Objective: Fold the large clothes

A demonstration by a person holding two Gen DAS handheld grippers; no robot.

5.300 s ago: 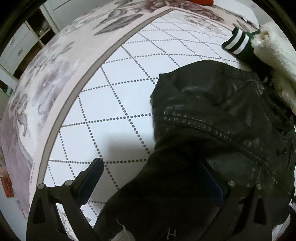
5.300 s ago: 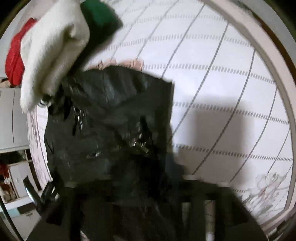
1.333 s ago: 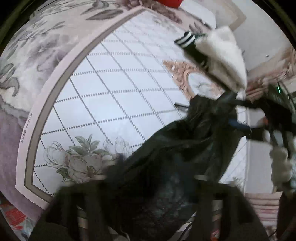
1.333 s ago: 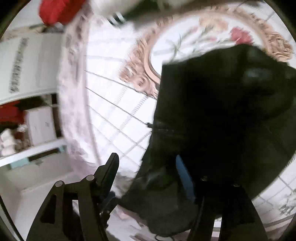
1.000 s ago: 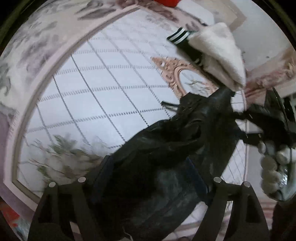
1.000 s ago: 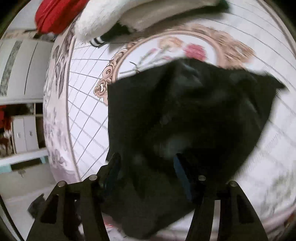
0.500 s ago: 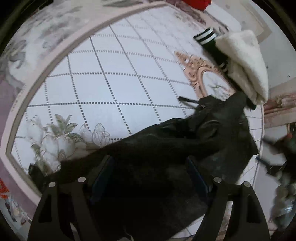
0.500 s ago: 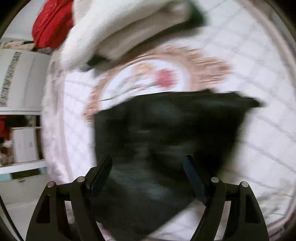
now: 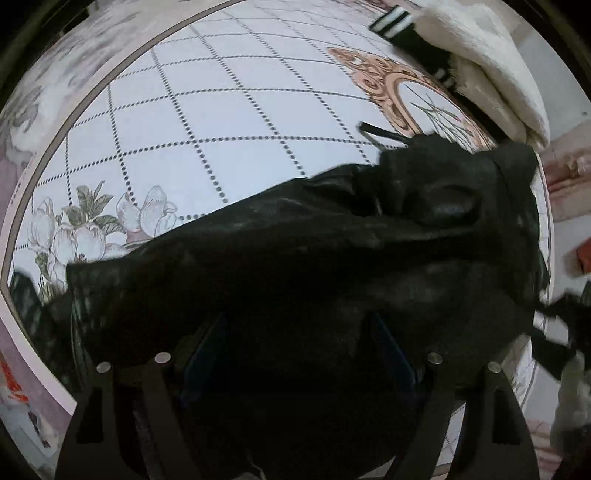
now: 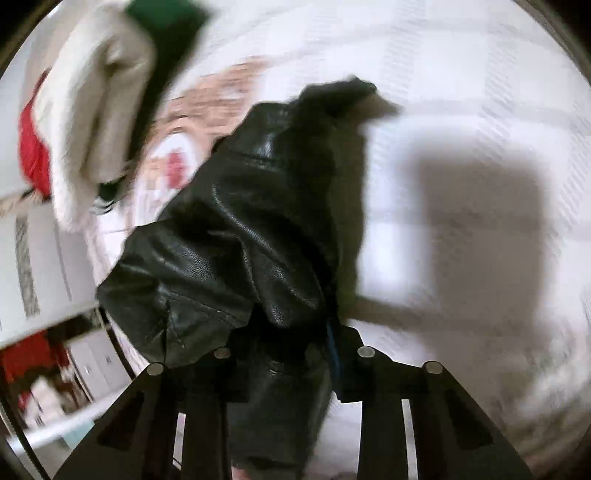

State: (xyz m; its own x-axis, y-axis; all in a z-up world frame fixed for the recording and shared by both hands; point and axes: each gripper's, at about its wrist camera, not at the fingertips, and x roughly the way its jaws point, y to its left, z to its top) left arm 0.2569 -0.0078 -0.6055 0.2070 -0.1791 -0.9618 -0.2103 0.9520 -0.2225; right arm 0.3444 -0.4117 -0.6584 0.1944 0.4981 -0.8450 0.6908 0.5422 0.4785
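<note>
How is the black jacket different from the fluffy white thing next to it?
The black jacket is dark, shiny and leathery; the fluffy white garment is pale and woolly. The jacket lies spread across the bed cover's middle, while the white garment sits bundled near its edge. The jacket has leather between the right gripper's closing jaws; nothing grips the white garment. Both are clothes on the same bed cover.

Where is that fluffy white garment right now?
The white garment lies at the top right of the left wrist view, on the bedspread, over a striped dark garment and just beyond the black jacket.
</note>
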